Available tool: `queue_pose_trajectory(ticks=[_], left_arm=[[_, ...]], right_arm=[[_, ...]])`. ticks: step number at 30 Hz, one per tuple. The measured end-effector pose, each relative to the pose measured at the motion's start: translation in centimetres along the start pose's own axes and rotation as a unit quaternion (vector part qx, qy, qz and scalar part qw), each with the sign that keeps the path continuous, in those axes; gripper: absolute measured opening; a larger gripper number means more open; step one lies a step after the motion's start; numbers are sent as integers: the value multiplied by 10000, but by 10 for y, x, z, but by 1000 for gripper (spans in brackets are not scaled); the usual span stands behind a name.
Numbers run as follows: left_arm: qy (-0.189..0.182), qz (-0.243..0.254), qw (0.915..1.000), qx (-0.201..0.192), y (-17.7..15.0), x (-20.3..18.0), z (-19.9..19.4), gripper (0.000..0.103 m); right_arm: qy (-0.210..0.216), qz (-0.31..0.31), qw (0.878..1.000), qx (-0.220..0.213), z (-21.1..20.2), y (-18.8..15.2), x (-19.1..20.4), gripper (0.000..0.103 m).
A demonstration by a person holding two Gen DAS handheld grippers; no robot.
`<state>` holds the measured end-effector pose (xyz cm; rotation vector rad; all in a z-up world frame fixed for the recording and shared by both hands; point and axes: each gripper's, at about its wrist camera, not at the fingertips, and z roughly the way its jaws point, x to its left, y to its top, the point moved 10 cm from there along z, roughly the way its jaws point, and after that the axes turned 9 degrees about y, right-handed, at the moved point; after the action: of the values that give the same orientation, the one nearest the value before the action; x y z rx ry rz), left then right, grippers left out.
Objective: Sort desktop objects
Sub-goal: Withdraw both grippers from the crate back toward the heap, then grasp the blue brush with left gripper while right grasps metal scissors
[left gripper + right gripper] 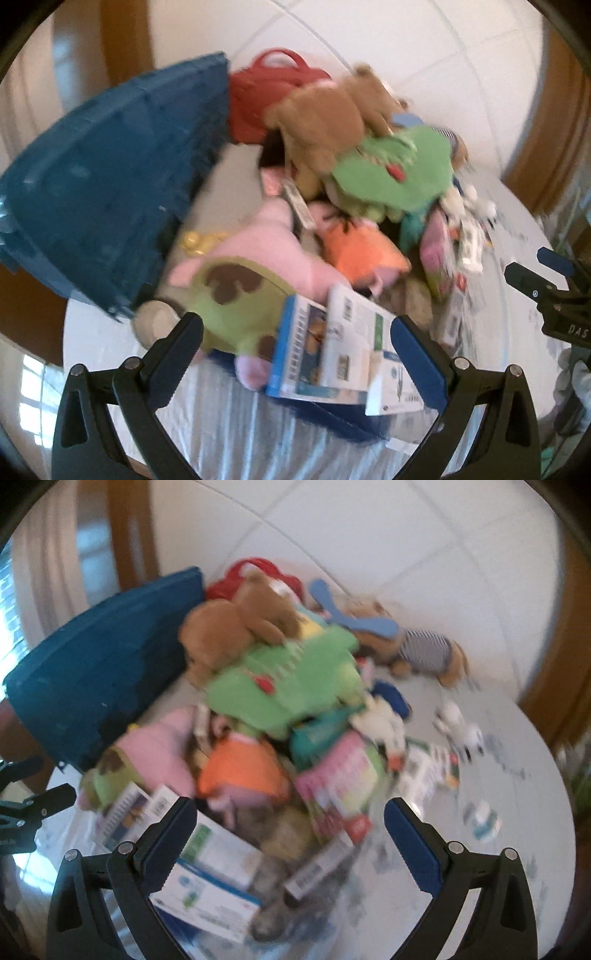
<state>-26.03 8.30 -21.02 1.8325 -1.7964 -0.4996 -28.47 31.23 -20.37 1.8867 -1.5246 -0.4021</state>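
On the round table (221,424), plush toys (332,122) and boxes (332,350) lie heaped and unsorted beside the blue bin (110,177), with left gripper (297,332) and right gripper (290,812) both spread wide, empty.

Beside the one blue bin (96,672) I count one red bag (266,99). One brown plush (236,627) tops the heap right of the bin, over one green plush (280,679), one pink plush (266,254) and one orange plush (240,771). One striped plush (424,650) lies apart, farthest from the bin. Of boxes I make out at least three (325,350); blur stops a firmer count. My claws: two.
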Motion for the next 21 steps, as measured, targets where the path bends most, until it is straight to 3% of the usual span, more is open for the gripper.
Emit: queue_pose_trajectory(ticks=[4,5,10,13,16,21], left_arm=[[-182,174,9995,165,-18,-20,10,103],[-217,214,9993,209,-23,-25,13,103],[-282,171,9987,379,-42,-41,16,103],[-214,98,9988,420,-51,-49,11,103],[-70,-113,9989,458,-60,-54,7,103],[429,-731,9948,559,-85,-68,6,103]], right_arm=[[-231,314,9986,356,10,-37,-26,98],[-238,388,9981,412,11,-45,-29,91],[-187,488,9964,670,11,-78,-38,87],[-64,386,9963,764,12,-85,-39,82],[130,190,9959,877,16,-89,-39,66],[674,-504,9900,1135,33,-95,-42,63]])
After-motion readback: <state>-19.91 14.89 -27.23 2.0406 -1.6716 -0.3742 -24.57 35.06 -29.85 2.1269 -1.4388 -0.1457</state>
